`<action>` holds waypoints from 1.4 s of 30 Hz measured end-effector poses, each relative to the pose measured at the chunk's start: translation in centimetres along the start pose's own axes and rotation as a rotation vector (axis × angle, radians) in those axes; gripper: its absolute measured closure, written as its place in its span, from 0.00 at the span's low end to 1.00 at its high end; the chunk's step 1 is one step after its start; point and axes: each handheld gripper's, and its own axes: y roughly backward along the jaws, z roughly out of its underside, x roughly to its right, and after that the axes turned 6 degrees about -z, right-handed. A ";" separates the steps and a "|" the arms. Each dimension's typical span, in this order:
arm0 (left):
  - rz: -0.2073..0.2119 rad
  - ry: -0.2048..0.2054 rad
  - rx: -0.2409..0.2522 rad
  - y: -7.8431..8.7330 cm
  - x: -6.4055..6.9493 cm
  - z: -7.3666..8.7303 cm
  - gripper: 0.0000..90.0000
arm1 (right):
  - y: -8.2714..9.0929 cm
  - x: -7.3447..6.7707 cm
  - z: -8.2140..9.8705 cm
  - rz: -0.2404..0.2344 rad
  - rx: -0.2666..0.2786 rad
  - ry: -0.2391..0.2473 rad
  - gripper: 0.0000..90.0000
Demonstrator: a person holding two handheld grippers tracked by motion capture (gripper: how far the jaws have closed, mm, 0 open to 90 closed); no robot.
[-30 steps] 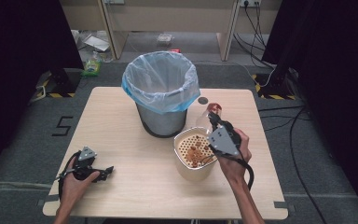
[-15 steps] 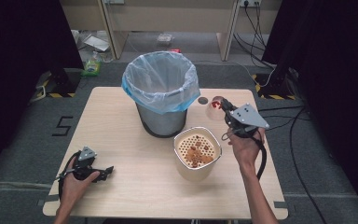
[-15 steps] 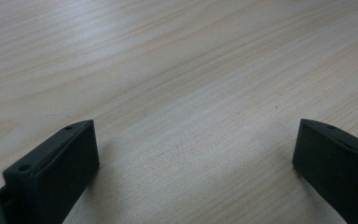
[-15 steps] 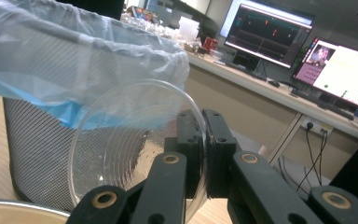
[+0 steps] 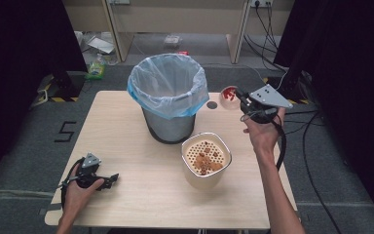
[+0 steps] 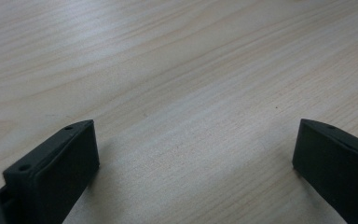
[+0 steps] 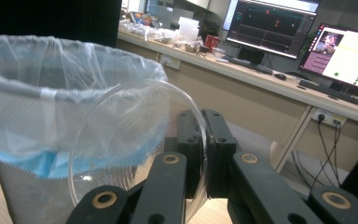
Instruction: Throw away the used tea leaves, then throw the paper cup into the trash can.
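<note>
A grey bin [image 5: 169,122] lined with a blue-white plastic bag [image 7: 32,93] stands at the table's middle rear. In front of it is a white container [image 5: 206,158] whose perforated insert holds brown food scraps. My right gripper [image 5: 242,99] hovers to the right of the bin's rim, shut on the rim of a clear plastic cup [image 5: 229,94] with something red in it. In the right gripper view the cup [image 7: 130,140] lies tilted on its side between the closed jaws of my right gripper [image 7: 204,140]. My left gripper [image 5: 108,180] rests on the table's front left, open [image 6: 196,154] over bare wood.
A small dark round mark [image 5: 212,105] sits on the wooden table [image 5: 126,141] right of the bin. Cables and clutter lie on the floor beyond the table. A desk with monitors [image 7: 270,23] stands behind the bin in the right gripper view.
My right gripper has lifted away from above the white container and moved back and to the right with the clear cup. The left gripper has stayed put.
</note>
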 end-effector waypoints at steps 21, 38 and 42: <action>0.000 0.000 0.001 0.0 0.0 0.0 0.00 | -3.2 0.6 -7.0 -0.027 0.040 -0.039 0.97; 0.000 0.000 0.001 0.0 0.0 0.0 0.00 | -10.2 -3.2 -10.4 -0.163 -0.015 -0.005 0.96; 0.000 0.001 0.001 0.0 0.0 0.0 0.00 | -12.2 -4.1 -9.9 -0.201 -0.051 -0.020 0.95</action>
